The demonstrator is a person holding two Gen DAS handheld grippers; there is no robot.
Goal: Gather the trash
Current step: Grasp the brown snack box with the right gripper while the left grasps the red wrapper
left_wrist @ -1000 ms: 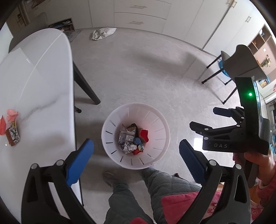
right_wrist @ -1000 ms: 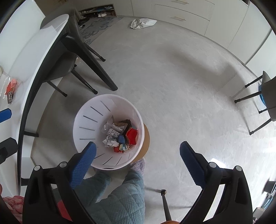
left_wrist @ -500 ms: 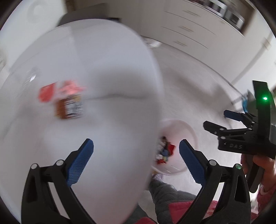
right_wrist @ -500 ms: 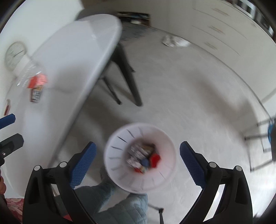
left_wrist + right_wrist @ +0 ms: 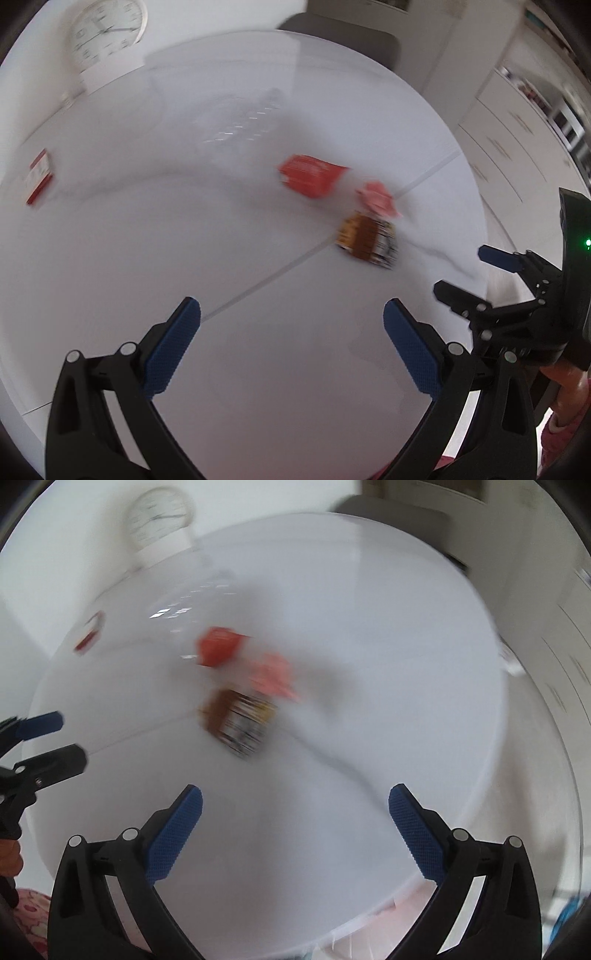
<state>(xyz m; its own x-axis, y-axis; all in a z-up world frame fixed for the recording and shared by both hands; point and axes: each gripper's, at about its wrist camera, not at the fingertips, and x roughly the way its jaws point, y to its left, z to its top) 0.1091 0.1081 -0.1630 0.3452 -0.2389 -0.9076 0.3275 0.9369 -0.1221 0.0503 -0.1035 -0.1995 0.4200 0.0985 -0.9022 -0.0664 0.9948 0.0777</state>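
The white round marble-look surface (image 5: 258,332) fills both views, with a thin seam line across it. On it lie four pieces of trash. The biggest is a red flat wrapper (image 5: 310,179), and just beside it, toward the right edge, are a brown and yellow printed packet (image 5: 367,240) and a small pink crumpled paper (image 5: 376,195), which nearly touch one another. A small red and white card (image 5: 38,177) lies well apart, at the far left. No container is in view.

The left gripper (image 5: 291,332) hovers above the surface with its blue pads spread wide, holding nothing. The right gripper (image 5: 295,812) is spread equally wide and empty, and the brown packet lies ahead of it.

A white round wall clock (image 5: 107,31) stands behind the surface, and white drawer cabinets (image 5: 517,140) are at the right. Both views are blurred
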